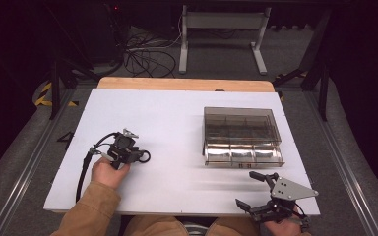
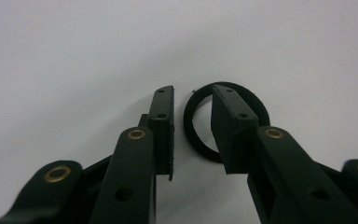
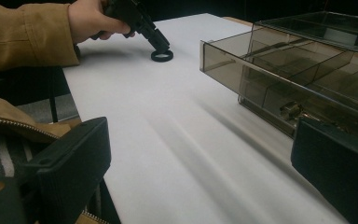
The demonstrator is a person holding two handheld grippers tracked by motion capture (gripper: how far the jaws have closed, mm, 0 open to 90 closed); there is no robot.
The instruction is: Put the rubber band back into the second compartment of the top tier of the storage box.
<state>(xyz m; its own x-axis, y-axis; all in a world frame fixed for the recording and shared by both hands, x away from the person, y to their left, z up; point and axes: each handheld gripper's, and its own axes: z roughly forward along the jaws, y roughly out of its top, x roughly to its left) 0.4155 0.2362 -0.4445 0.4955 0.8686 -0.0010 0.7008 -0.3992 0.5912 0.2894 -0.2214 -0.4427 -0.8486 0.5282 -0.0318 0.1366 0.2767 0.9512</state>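
High view. White table [image 1: 177, 113]; smoke-tinted compartment box [image 1: 241, 135] on right half, its drawer pulled out toward near edge, apparently to leave the cells open for loading. Left gripper [image 1: 137, 156] at left-centre, held by left hand [image 1: 107, 171], tipped down onto a black ring [image 1: 144, 156] lying flat on the table, well apart from the box. Right gripper [image 1: 251, 191] at near right corner, just beside the box's near side, jaws spread wide with nothing between them; parked clear, probably waiting its turn or standing ready to steady the box.

Left gripper view. Left gripper [image 2: 192, 128] jaws partly open, narrow gap. Ring [image 2: 226, 121] flat on the white surface; right jaw planted inside the hoop, left jaw outside it, near arc of rim in the gap between. Placement suggests a pinch across the rim wall, since a flat ring offers no other purchase. No contact on both sides visible yet; not gripped.

Right gripper view. Right gripper [image 3: 205, 163] jaws far apart at frame edges, empty. Ring [image 3: 162, 56] far off on the table under the left gripper [image 3: 157, 41] tip, hand [image 3: 93, 18] and tan sleeve [image 3: 23, 32] behind. Box [image 3: 298, 65] at right, dividers visible, small metallic item in one near cell, too blurred to identify.
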